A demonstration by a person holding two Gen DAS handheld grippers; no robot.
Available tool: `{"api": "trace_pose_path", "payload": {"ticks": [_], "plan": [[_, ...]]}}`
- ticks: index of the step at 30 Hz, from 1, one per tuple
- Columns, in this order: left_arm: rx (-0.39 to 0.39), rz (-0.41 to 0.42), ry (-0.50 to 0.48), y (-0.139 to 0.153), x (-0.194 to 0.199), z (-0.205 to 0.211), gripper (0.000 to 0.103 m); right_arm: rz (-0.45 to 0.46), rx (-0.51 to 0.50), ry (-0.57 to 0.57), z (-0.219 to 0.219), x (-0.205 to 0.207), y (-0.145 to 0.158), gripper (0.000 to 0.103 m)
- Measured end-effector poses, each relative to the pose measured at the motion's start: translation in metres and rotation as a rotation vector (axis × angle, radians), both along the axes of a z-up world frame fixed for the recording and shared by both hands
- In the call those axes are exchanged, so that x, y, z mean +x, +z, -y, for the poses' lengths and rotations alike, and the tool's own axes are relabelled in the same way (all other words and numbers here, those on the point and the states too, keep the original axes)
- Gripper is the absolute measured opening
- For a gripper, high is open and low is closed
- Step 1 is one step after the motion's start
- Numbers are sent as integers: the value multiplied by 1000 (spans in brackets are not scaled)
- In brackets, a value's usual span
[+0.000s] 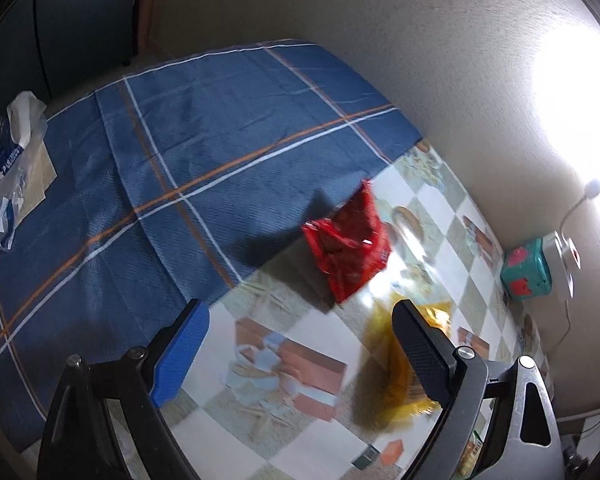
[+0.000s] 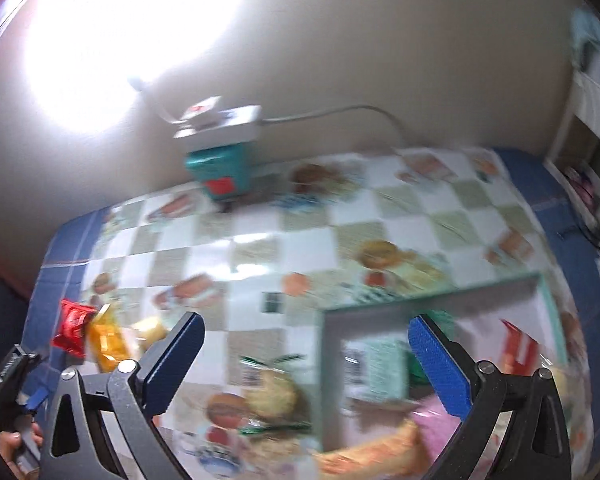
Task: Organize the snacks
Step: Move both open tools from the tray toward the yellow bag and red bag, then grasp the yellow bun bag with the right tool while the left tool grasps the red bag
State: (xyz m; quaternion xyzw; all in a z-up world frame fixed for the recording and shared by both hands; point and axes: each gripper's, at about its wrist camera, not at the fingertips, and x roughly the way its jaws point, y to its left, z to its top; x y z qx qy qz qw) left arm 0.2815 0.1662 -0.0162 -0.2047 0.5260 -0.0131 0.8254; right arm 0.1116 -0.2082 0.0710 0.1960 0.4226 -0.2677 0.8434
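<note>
A red snack packet (image 1: pixel 346 244) lies where the blue cloth meets the checkered oilcloth; it shows at the far left in the right wrist view (image 2: pixel 73 328). A yellow snack packet (image 1: pixel 396 364) lies near it, partly behind my left gripper's right finger, and shows again beside the red one (image 2: pixel 108 340). My left gripper (image 1: pixel 300 344) is open and empty above the oilcloth. My right gripper (image 2: pixel 306 354) is open and empty over the edge of a mint-rimmed box (image 2: pixel 428 296) that holds several snack packets. A green-and-yellow snack pack (image 2: pixel 274 392) lies left of the box.
A teal tin (image 1: pixel 526 270) with a white power strip (image 2: pixel 220 124) on top stands against the wall. A torn tissue pack (image 1: pixel 8 168) lies at the table's left edge. A bright lamp glare covers the wall. White shelves (image 2: pixel 592 140) stand right of the table.
</note>
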Motion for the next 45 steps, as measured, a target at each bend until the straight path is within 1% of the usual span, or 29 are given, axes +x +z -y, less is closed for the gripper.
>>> {"api": "trace_pose_path", "payload": {"ticks": [3, 6, 8, 9, 11, 14, 15, 17, 21, 23, 24, 28, 29, 31, 32, 33, 37, 39, 40, 45], "plan": [[9, 12, -17, -8, 5, -5, 93, -7, 2, 74, -19, 26, 0, 103], [11, -6, -39, -16, 11, -6, 93, -15, -10, 151, -38, 51, -1, 103], [11, -7, -62, -17, 16, -4, 93, -28, -10, 196, -51, 68, -5, 103], [22, -3, -80, -14, 20, -2, 93, -33, -3, 226, -59, 78, -7, 103], [59, 13, -134, -6, 27, 4, 93, -47, 10, 286, -76, 96, -14, 103], [80, 40, -213, 6, 39, 12, 93, -73, 10, 355, -101, 115, -25, 103], [92, 41, -243, 8, 44, 15, 93, -89, 11, 395, -112, 123, -31, 103], [124, 36, -310, 8, 53, 24, 93, -112, 14, 448, -130, 133, -41, 103], [214, 17, -412, 3, 63, 37, 93, -162, 17, 532, -162, 150, -61, 101], [226, 16, -445, 0, 67, 42, 93, -172, 5, 572, -175, 156, -66, 98], [218, 10, -460, -2, 70, 44, 93, -182, -8, 589, -182, 159, -69, 96], [192, -33, -488, -14, 75, 51, 93, -224, -25, 625, -196, 167, -79, 85], [183, -39, -495, -16, 75, 52, 93, -233, -27, 629, -198, 168, -81, 85], [155, -50, -506, -21, 78, 56, 90, -246, -33, 638, -201, 170, -86, 82], [154, -53, -507, -22, 79, 58, 87, -253, -39, 640, -202, 170, -89, 80], [162, -55, -506, -24, 79, 59, 87, -257, -40, 642, -203, 171, -91, 77], [160, -58, -504, -27, 80, 64, 86, -277, -36, 653, -207, 173, -99, 76], [168, -58, -503, -30, 83, 67, 78, -287, -46, 657, -208, 173, -102, 76], [173, -60, -500, -31, 84, 67, 77, -289, -43, 655, -208, 173, -104, 76], [121, -68, -464, -38, 86, 64, 76, -299, -39, 653, -205, 171, -106, 75]]}}
